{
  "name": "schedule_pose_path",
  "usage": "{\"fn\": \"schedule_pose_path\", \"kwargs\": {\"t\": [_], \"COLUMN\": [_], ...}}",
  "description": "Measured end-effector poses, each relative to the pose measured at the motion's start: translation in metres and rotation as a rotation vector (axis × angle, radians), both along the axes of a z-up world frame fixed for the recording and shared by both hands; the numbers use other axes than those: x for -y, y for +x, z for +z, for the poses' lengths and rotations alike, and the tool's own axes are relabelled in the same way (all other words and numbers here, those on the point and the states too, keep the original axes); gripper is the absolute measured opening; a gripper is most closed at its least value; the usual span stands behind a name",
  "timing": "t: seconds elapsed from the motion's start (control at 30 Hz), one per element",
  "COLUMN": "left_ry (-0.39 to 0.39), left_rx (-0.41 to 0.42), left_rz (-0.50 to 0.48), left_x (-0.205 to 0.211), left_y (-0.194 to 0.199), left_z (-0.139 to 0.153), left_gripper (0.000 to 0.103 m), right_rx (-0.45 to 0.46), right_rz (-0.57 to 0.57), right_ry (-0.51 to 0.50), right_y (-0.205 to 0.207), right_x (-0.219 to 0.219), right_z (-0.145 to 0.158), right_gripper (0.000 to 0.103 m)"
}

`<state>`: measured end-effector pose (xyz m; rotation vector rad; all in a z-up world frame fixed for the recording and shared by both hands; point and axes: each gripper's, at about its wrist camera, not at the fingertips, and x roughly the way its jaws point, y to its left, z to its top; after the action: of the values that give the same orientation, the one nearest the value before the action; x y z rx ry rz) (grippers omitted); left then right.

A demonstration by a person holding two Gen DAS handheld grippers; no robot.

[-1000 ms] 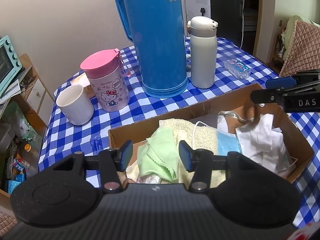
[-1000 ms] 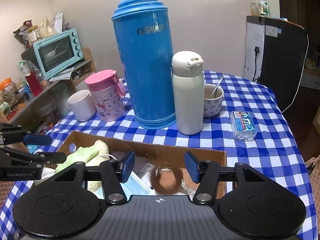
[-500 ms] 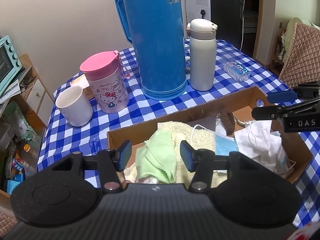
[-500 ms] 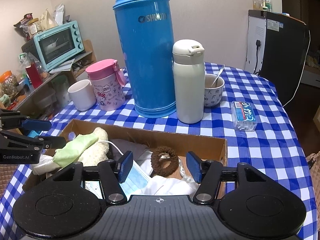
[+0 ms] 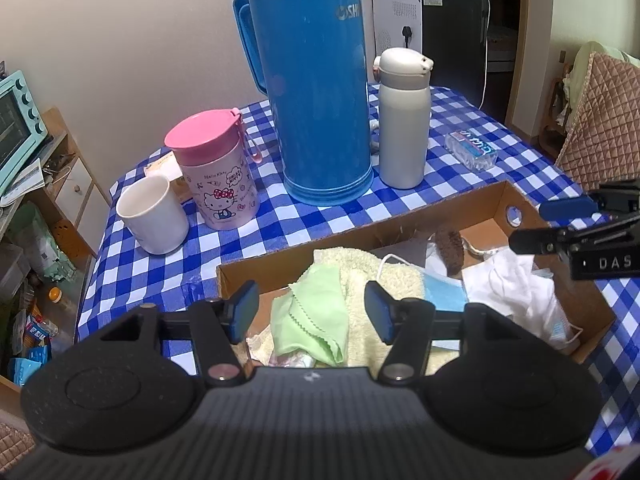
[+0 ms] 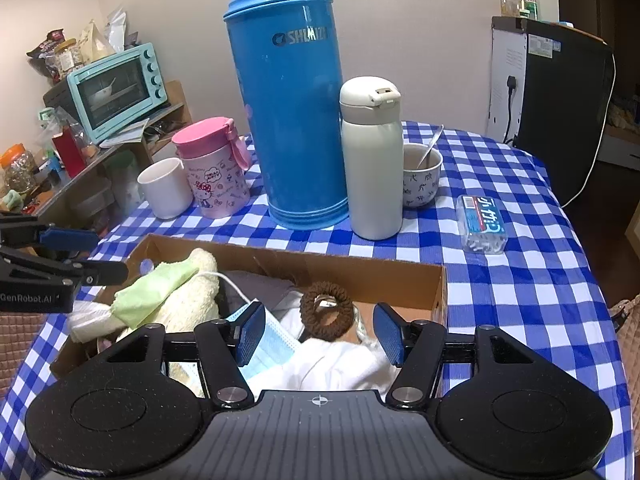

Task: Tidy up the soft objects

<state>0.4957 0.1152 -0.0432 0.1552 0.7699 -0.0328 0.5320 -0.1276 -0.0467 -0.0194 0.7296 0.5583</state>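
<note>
The green cloth (image 5: 312,316) lies on a cream towel (image 5: 384,280) in the cardboard box (image 5: 400,224), between and just below the left gripper (image 5: 311,312) fingers, which have just been opening and stand apart, gripping nothing. The right gripper (image 6: 320,334) fingers are also apart over a brown scrunchie (image 6: 326,314), blue mask (image 6: 276,342) and white cloth (image 6: 332,368). Beyond the box, a blue thermos (image 5: 316,80) stands on the checked bench (image 5: 280,224).

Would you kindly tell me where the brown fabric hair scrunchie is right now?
In the right wrist view the brown fabric hair scrunchie lies inside the cardboard box, toward its right end, between the blue face mask and the box's right wall.
</note>
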Motion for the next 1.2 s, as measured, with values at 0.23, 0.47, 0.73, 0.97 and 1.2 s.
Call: {"fn": "schedule_pose_path", "kwargs": {"t": [0.23,0.47,0.73,0.97,1.2], "left_ry": [-0.02,-0.011,-0.008,-0.046,-0.051], "left_rx": [0.043,0.107,0.128,0.126,0.122], "left_rz": [-0.003,0.007,0.057,0.157,0.215], "left_x": [0.009,0.028,0.051,0.064,0.081], "left_y": [-0.023,-0.068,-0.124,-0.178,-0.237], "left_z": [0.017,0.036,0.055,0.067,0.074], "left_gripper": [0.067,0.079,0.079,0.079,0.079], "right_rx": [-0.015,0.022,0.088,0.054,0.015], "right_rz": [-0.026,-0.043,-0.051,-0.045,-0.01], "right_ry": [0.038,0.064,0.099,0.132,0.144], "right_y": [-0.025,-0.065,-0.113,-0.149,-0.191], "right_x": [0.016,0.035,0.057,0.075,0.085], "right_z": [0.008,0.023,0.046,0.057,0.06], "right_gripper": [0.06,0.061,0.063,0.063,0.063]}}
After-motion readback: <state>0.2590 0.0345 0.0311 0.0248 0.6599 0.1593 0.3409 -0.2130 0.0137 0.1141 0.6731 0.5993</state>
